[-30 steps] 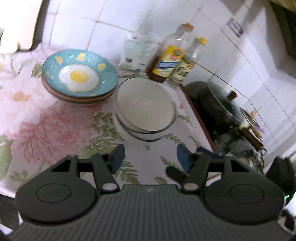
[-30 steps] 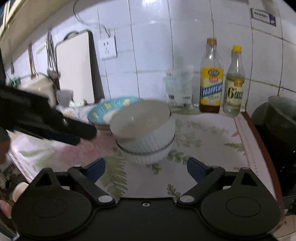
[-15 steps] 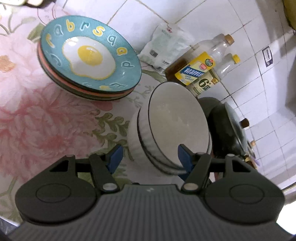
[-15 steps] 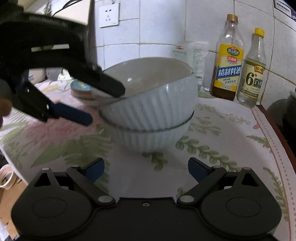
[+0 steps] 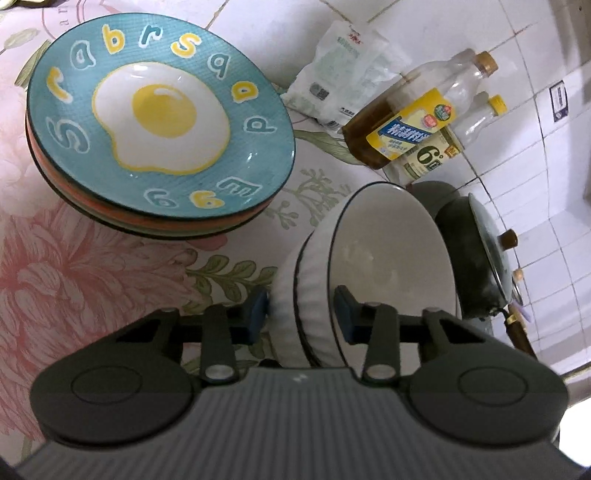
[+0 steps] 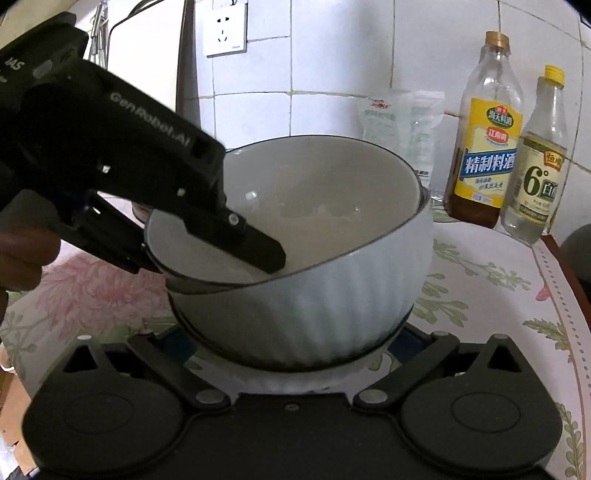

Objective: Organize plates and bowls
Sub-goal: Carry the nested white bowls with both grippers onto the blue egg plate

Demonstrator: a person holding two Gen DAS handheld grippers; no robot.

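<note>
Two white ribbed bowls are nested on the floral tablecloth. The top bowl [image 5: 388,254] [image 6: 317,221] is tilted. My left gripper [image 5: 300,314] straddles the near rim of the bowls, one finger [image 6: 255,251] inside the top bowl and one outside. The jaws look closed on the rim. My right gripper [image 6: 291,343] is open, its fingers on either side of the lower bowl [image 6: 295,376] at its base. A stack of plates, topped by a blue fried-egg plate [image 5: 159,118], sits to the left.
Two bottles [image 6: 484,140] [image 5: 406,125] and a plastic packet [image 5: 340,74] stand against the tiled wall. A dark wok with a glass lid [image 5: 480,258] sits right of the bowls. A wall socket [image 6: 223,27] and a cutting board are behind.
Both grippers moved in to the bowls. My left gripper narrowed from wide open onto the bowl rim. The top bowl has tilted. My right gripper now straddles the lower bowl.
</note>
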